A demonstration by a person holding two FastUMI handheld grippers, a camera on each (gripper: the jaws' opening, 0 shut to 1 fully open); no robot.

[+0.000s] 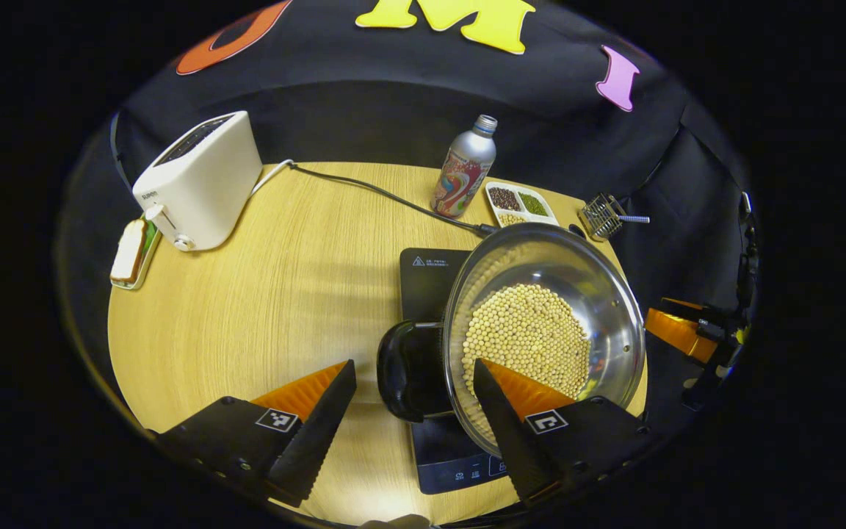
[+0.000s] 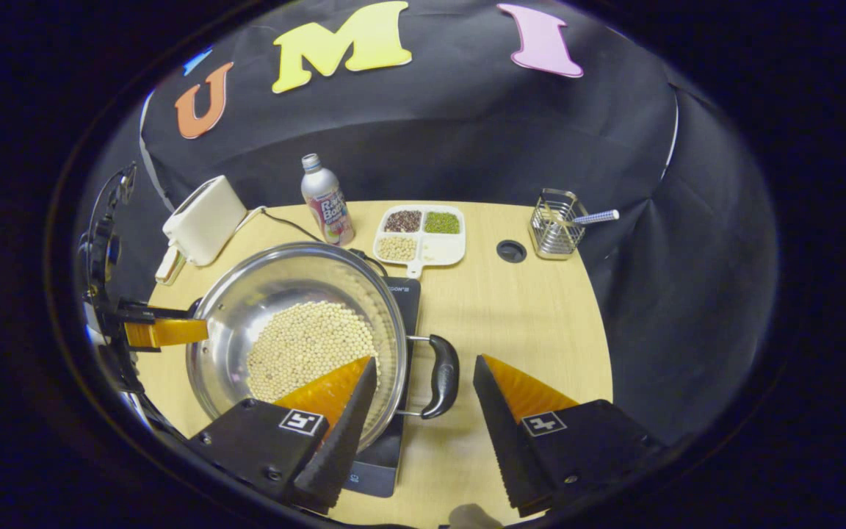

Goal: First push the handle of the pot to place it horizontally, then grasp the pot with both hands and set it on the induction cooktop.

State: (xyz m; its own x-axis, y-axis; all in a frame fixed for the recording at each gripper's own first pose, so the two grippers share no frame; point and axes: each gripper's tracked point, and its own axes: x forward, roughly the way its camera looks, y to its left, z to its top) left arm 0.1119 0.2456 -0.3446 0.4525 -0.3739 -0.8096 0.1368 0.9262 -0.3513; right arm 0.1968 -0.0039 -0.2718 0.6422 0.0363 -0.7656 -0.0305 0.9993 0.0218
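White toaster (image 2: 203, 219) at ten o'clock on wooden table (image 2: 526, 323), drink bottle (image 2: 327, 200), divided dish of grains (image 2: 418, 234), wire basket (image 2: 555, 224) at two o'clock

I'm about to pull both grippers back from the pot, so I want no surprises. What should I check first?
1. Pot sits on the induction cooktop: ok.
2. Pot centred on the cooktop: cannot tell, as the pot hides most of it.
3. Left gripper open, with its fingers either side of the near handle and not pressing on it: ok.
4. Right gripper open, straddling the far handle: ok.
5. Beans inside the pot, none seen on the table: ok.
6. Power cable runs behind the pot, away from both grippers: ok.
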